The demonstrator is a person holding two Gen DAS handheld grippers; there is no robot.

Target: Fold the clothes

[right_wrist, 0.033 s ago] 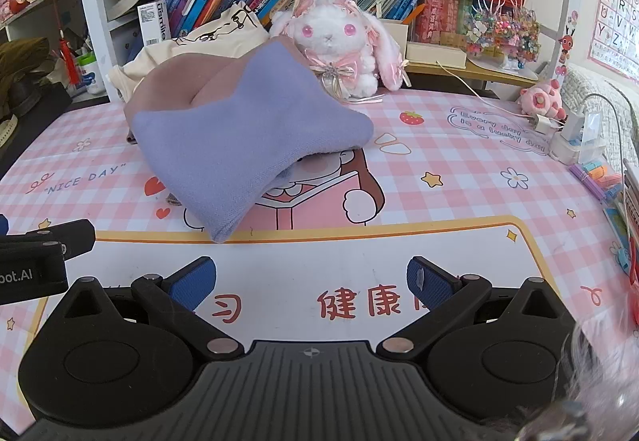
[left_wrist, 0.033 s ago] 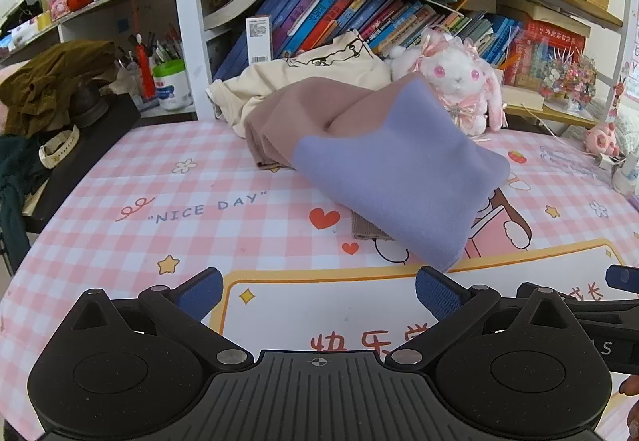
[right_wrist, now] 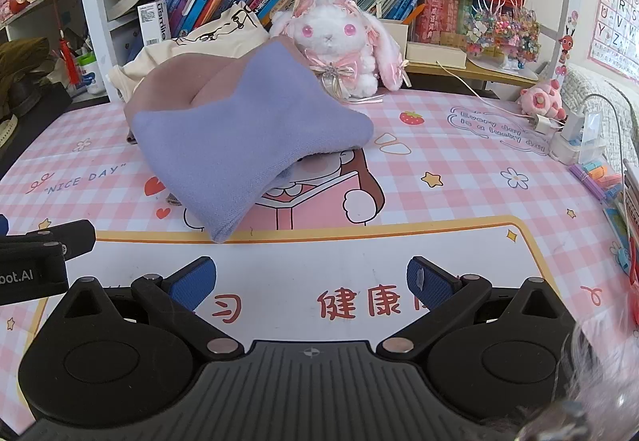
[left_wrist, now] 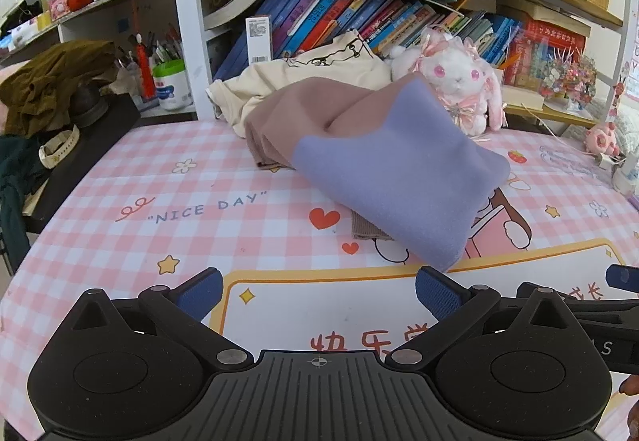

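Both grippers wide, nothing held
Left gripper (left_wrist: 317,291) and right gripper (right_wrist: 311,281) spread empty; purple-and-mauve sweater (left_wrist: 383,165) lies unfolded; no change visible.

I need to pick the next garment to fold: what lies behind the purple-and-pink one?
Behind the purple-and-pink garment a cream printed garment is bunched against the books; its lower part is covered.
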